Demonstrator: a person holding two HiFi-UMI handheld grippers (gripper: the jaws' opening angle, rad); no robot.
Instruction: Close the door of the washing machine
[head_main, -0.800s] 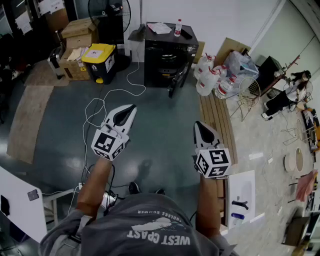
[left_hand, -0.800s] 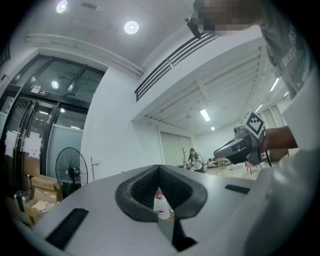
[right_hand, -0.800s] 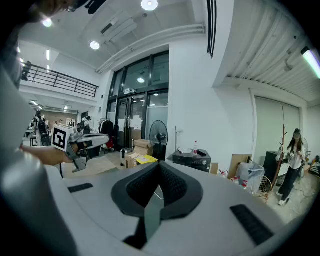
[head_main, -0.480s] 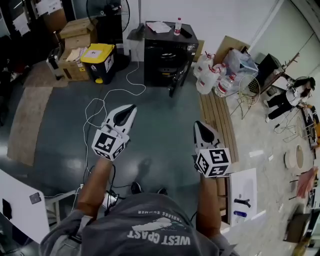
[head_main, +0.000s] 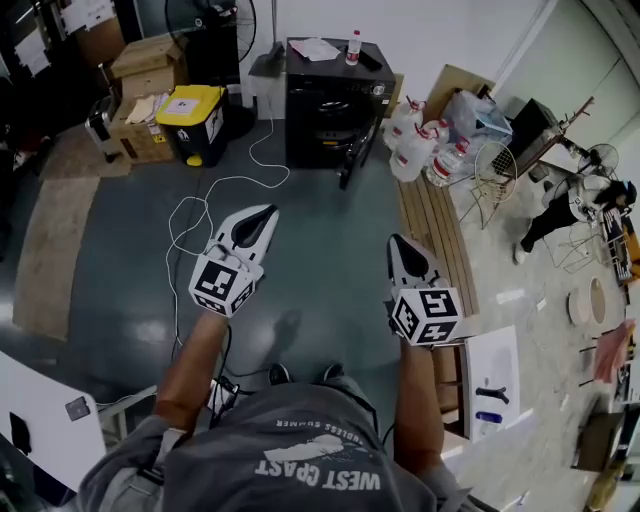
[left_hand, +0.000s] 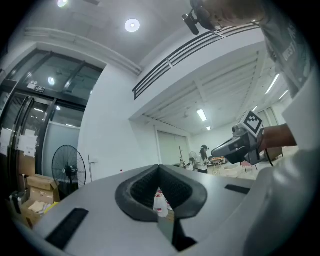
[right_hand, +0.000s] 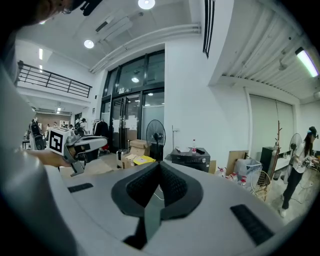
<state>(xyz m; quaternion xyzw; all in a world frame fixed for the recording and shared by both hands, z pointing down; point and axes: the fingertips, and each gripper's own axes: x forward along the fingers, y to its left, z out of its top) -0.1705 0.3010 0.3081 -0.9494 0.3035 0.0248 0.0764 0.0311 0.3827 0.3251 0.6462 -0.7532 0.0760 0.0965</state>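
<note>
Left gripper view, right gripper view: both jaw pairs pressed together, nothing between. We hold left gripper (head_main: 262, 214) and right gripper (head_main: 397, 248) over open grey floor (head_main: 320, 250). Black washing machine (head_main: 335, 95) stands well ahead at the wall, door (head_main: 349, 165) swung open; white cable (head_main: 200, 205) lies left.

Workshop — cardboard boxes (head_main: 150, 58), loose cable (head_main: 213, 184), jugs (head_main: 416, 152).
</note>
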